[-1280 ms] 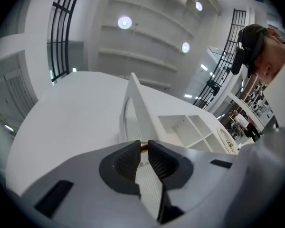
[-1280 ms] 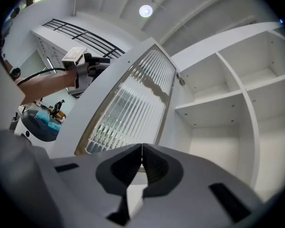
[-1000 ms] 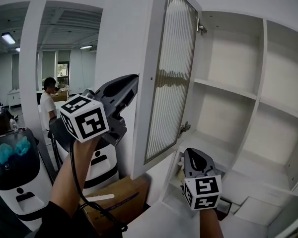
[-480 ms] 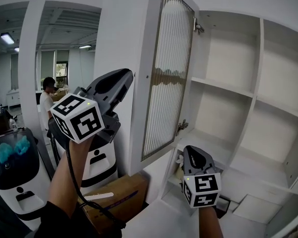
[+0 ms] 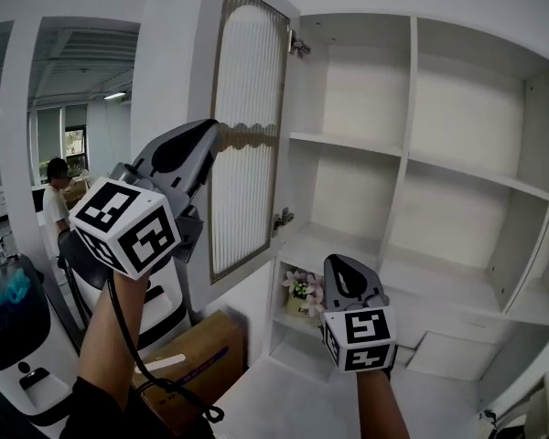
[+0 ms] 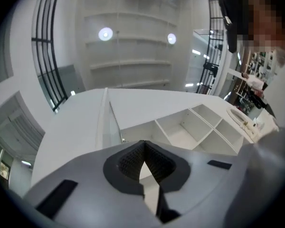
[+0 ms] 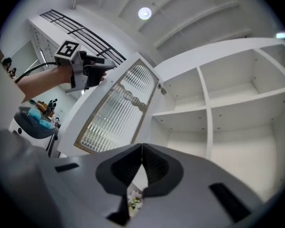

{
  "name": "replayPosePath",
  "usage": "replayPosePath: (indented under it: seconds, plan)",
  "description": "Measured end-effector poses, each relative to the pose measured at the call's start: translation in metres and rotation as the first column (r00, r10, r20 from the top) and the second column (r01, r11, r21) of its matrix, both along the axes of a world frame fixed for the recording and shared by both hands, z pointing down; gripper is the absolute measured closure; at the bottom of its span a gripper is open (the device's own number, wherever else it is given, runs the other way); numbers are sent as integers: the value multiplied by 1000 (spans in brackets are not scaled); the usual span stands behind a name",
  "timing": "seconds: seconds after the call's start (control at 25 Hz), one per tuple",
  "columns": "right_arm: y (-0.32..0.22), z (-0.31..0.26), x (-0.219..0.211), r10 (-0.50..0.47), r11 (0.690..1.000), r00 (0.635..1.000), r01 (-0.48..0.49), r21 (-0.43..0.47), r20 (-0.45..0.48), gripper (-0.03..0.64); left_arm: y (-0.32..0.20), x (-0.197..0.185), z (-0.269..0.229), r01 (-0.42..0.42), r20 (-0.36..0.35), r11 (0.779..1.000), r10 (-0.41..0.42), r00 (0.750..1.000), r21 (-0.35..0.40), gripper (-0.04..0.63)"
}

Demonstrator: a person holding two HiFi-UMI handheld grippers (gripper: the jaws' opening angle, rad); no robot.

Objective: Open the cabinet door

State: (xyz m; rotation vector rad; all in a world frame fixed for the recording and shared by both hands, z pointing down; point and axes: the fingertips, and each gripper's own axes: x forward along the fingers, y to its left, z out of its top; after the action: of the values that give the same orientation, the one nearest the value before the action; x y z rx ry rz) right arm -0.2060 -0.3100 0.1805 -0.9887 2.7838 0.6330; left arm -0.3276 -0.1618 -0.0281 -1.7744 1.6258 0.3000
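Note:
The white cabinet door, framed round ribbed glass, stands swung open to the left of the white cabinet. My left gripper is raised in front of the door's free edge, jaws shut with nothing between them. In the left gripper view the gripper looks over the door's top edge and the shelves. My right gripper hangs low before the cabinet's bottom shelves, shut and holding nothing. The right gripper view has its tip below the door, with the left gripper at the door's outer edge.
A small pot of flowers sits on a low shelf. A cardboard box lies on the floor under the door. White machines stand at the left, with a person far behind. Door hinges jut into the opening.
The door has swung wider open to the left. My left gripper's tip, earlier at the door's free edge, has come off it and its jaws have closed. Both grippers shifted left.

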Motion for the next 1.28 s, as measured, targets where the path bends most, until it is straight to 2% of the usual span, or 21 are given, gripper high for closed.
replayPosePath:
  seconds: [0.12,0.2,0.28,0.36,0.52,0.8,1.0,1.16,1.28]
  plan:
    - [-5,-2,41,72,997,997,-72,6,8,597,-10,33,-1,-6,-4,1000,6,1000,-18,586]
    - [-8,-6,67,119,993,993,-119,12,20,597,-27,61,3,-3,34,1000,3,999,-26,586]
    - [-10,-7,98,177,984,984,-177,9,26,597,-49,97,17,-68,54,996,71,996,-57,586]
    - [-13,-7,132,241,970,970,-241,4,31,597,-73,132,31,-148,47,985,152,987,-93,586]
    - [-22,-8,192,338,941,940,-338,-2,40,597,-109,185,55,-248,-5,958,250,968,-144,586]
    - [-23,-3,288,503,864,863,-502,-15,48,597,-152,267,103,-345,-53,915,342,938,-208,586]
    - [-18,-7,322,569,822,821,-569,-12,56,597,-165,298,122,-394,-64,885,391,918,-247,586]
    - [-17,-10,327,576,817,816,-577,-5,57,597,-167,304,123,-405,-64,880,403,913,-247,586]
    - [-18,-10,327,575,818,816,-576,-4,59,597,-169,301,123,-397,-65,885,394,917,-243,586]
